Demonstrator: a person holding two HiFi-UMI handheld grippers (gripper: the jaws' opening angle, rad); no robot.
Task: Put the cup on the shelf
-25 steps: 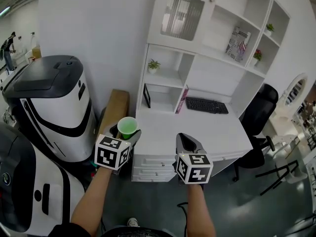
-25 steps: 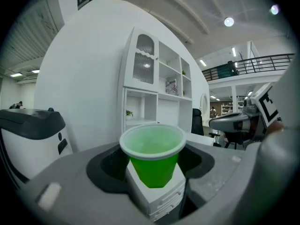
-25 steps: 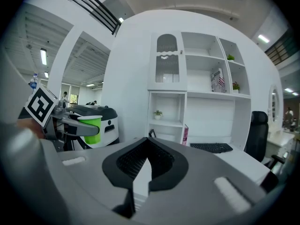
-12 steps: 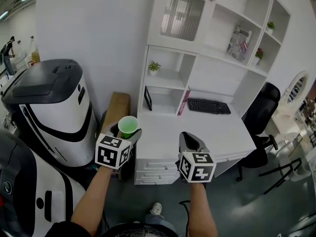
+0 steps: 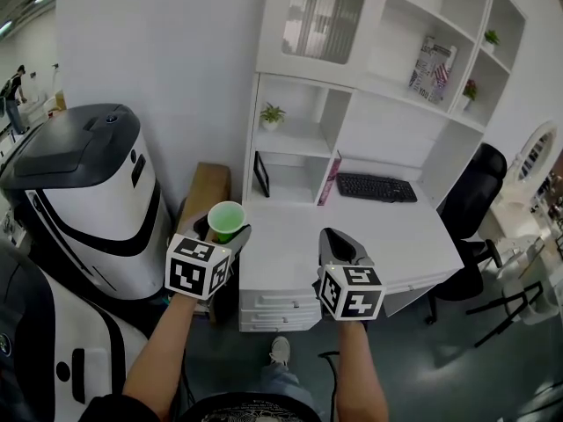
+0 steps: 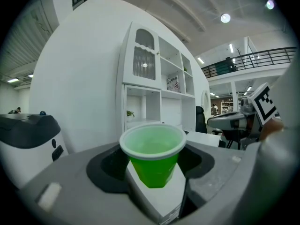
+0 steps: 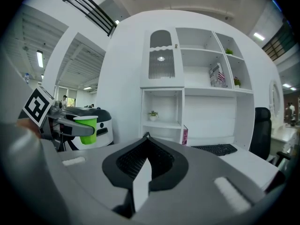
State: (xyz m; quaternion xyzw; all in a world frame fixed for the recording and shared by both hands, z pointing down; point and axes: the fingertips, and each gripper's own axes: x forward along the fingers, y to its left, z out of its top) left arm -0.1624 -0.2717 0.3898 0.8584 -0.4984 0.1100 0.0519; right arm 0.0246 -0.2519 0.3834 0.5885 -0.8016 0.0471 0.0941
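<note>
Pinching the cup [image 6: 152, 158] upright, the left tool [image 5: 223, 232] is hovering by the near left corner of the surface [image 5: 387, 227]; the right tool [image 5: 339, 246], pressed together, is hanging empty, with the shelf [image 5: 295, 137] beyond.

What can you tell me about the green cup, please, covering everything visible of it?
The green cup looks like thin plastic, tapering downward from a rolled whitish rim, with a paler green inside where nothing shows. It stands upright and looks undamaged. The left gripper is shut on its lower body, one jaw on either side, and nothing else touches it. It is held in the air, short of the white shelf unit.
</note>
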